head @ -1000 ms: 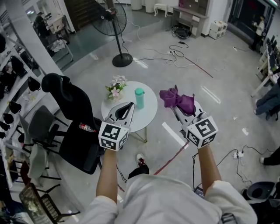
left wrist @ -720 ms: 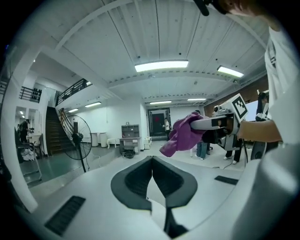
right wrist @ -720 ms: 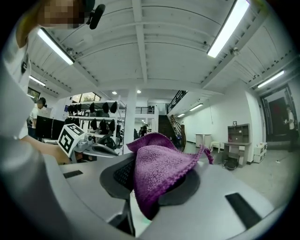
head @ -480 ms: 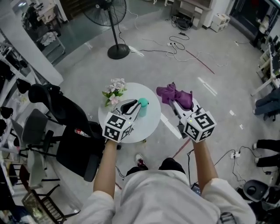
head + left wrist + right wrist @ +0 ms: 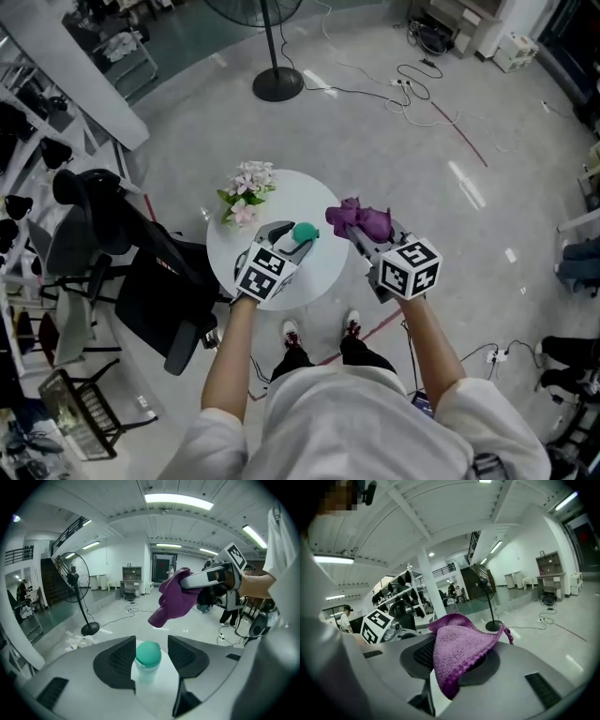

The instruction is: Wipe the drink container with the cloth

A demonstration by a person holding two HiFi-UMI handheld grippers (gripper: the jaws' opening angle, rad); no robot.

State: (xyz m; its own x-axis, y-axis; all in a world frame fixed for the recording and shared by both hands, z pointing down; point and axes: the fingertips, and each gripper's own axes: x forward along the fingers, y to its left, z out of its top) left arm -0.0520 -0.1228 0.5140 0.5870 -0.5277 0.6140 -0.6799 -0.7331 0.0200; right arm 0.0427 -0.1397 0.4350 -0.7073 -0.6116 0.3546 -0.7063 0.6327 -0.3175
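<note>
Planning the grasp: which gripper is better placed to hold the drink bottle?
Left gripper: its jaws have just been opening and straddle the bottle without pressing; the right gripper is shut on the cloth.

The head view looks steeply down from above the person onto the round white table (image 5: 298,199). The left gripper view faces close across the drink container (image 5: 148,660) to the purple cloth (image 5: 174,599), which fills the right gripper view's near foreground.
</note>
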